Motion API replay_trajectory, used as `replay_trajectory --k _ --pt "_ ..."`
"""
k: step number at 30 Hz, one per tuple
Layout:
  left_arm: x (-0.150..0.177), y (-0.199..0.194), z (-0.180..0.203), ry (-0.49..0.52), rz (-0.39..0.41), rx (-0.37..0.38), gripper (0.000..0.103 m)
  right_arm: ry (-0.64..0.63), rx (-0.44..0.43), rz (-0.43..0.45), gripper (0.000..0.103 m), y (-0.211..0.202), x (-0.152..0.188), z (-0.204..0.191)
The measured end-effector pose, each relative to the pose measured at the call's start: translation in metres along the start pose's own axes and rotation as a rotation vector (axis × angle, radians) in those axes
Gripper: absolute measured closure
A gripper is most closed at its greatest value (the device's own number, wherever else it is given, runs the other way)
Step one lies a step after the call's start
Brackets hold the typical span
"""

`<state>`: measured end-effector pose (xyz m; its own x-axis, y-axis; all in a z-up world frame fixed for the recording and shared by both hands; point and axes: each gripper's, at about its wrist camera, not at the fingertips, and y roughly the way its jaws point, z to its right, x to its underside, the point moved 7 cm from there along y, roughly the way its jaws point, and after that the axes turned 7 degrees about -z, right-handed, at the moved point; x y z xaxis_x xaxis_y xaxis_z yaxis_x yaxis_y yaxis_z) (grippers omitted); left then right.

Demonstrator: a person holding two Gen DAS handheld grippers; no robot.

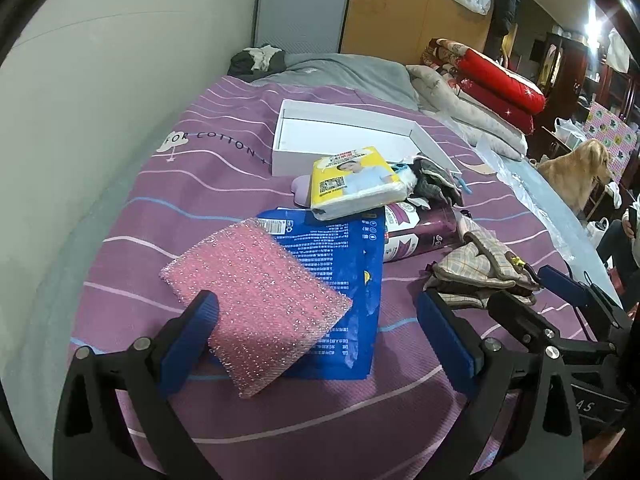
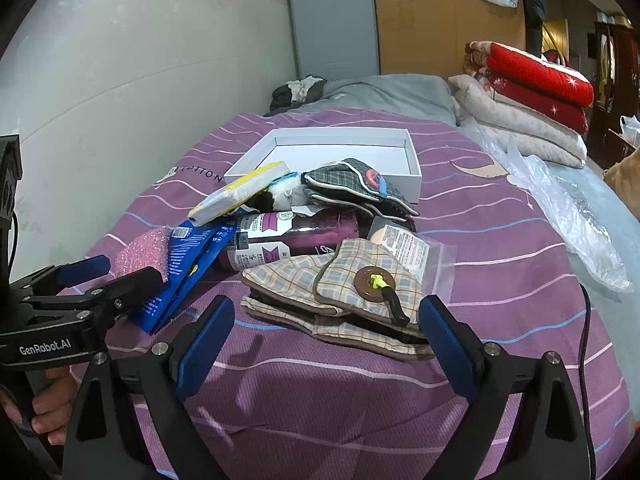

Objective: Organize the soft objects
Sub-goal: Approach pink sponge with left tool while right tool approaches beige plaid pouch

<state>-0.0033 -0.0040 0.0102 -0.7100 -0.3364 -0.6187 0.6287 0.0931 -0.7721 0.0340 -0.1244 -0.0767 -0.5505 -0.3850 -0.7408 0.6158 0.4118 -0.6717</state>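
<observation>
My left tool (image 1: 316, 336) is spread wide, released, holding nothing; its blue pads straddle the near end of the pink sponge pad (image 1: 256, 300), which lies on the blue packet (image 1: 340, 280) on the bed (image 1: 132, 208). My right tool (image 2: 326, 344) is likewise released, its fingers either side of the near edge of the beige plaid mitt (image 2: 340, 288), not gripping it. The mitt carries a brown button with a yellow-green knot.

The white box (image 2: 412, 178) sits open at the far side of the pile, and as far as I can see its floor is bare; the grey plaid mitt (image 2: 352, 188) rests against its front wall, outside it. Beside that mitt lies the yellow tissue pack (image 1: 356, 182), tilted over a purple bottle (image 2: 304, 236) lying on its side. A clear zip bag (image 2: 412, 248) with a white label lies behind the beige mitt.

Writing: the sheet reads "FOR COTTON" next to a cloud drawing; my left tool's body, seen from the right wrist, reads "GenRobot.AI". The blue packet's white print and the bottle's label are too small for me to read
</observation>
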Motion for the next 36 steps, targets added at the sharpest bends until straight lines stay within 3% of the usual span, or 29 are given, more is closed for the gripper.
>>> replay_trajectory --k 36 --pt "0.0014 0.0029 0.0027 0.009 -0.010 0.017 0.004 0.007 0.013 -0.019 0.008 0.0042 0.0013 0.0027"
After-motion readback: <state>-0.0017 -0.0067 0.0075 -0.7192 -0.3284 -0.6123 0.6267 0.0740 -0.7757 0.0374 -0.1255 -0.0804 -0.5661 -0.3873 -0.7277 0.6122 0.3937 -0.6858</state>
